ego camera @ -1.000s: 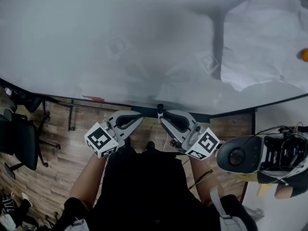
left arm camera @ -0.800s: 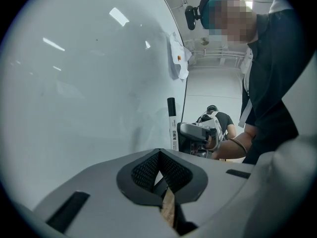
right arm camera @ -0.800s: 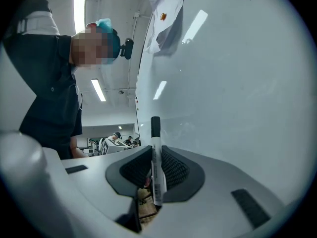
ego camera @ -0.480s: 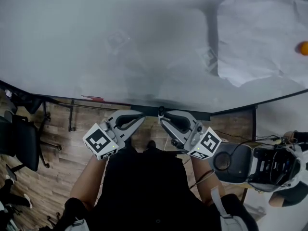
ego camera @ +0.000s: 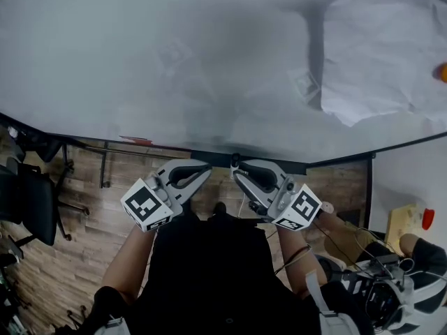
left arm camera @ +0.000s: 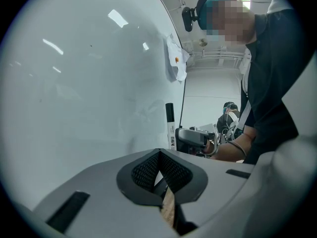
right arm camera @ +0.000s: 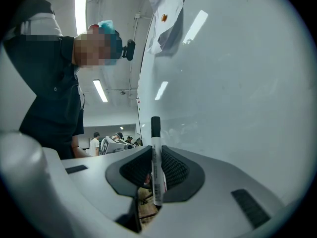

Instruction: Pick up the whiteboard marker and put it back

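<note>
When the present shot is set against those 1.0 s and 0.5 s back, almost no shift is recorded. Both tools are held at the same spot, close together, just below the lower edge of the whiteboard (ego camera: 174, 61). Only the second person's gear (ego camera: 391, 292) at lower right is seen displaced. R. tongs (ego camera: 236, 166) are clamped on the whiteboard marker (right arm camera: 156, 167), which is held upright, black cap up, close in front of the board. L. tongs (ego camera: 205, 167) are pressed together w/ nothing between them. A paper sheet (ego camera: 377, 54) is seen on the board at upper right, well apart. Judgement: pick-up is done, return not yet made, no progress logged over the last sec. A ledge or holder for the marker cannot be confirmed.
</note>
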Motion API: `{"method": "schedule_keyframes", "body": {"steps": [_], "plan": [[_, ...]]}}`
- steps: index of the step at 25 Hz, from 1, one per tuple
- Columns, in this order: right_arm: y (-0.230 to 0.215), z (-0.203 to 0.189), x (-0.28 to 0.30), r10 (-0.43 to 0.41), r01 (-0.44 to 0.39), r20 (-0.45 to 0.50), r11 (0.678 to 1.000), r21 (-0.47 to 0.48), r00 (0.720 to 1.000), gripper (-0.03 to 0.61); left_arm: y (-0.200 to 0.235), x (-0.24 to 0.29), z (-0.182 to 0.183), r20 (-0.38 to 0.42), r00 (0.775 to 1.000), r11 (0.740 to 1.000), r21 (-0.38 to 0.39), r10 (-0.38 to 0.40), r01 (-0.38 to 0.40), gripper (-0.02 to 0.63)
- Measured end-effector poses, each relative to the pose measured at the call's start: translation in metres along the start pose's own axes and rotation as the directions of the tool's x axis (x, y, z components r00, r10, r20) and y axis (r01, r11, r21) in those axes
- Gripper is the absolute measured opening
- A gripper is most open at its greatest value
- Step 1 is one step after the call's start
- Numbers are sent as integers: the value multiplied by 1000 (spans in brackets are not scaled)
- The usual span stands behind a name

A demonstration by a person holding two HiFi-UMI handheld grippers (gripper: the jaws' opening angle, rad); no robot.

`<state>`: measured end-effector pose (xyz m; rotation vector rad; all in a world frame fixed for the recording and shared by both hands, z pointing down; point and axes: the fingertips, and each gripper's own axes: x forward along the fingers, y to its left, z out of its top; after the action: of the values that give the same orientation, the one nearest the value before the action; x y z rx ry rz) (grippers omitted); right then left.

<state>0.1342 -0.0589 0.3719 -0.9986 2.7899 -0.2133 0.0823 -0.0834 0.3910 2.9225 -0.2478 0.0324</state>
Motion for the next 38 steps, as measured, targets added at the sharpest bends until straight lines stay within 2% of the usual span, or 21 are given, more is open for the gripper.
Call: {"method": "schedule_keyframes", "body": {"steps": [14, 38], "plan": [[-3, 0, 3, 2, -2, -4, 1000, -7, 1000, 72, 4, 1, 2, 4, 1000, 1000, -3, 7, -7, 8], [-13, -20, 1, -65, 48, -123, 990, -132, 990, 72, 6, 2, -9, -4, 1000, 1000, -28, 8, -8, 8]]}}
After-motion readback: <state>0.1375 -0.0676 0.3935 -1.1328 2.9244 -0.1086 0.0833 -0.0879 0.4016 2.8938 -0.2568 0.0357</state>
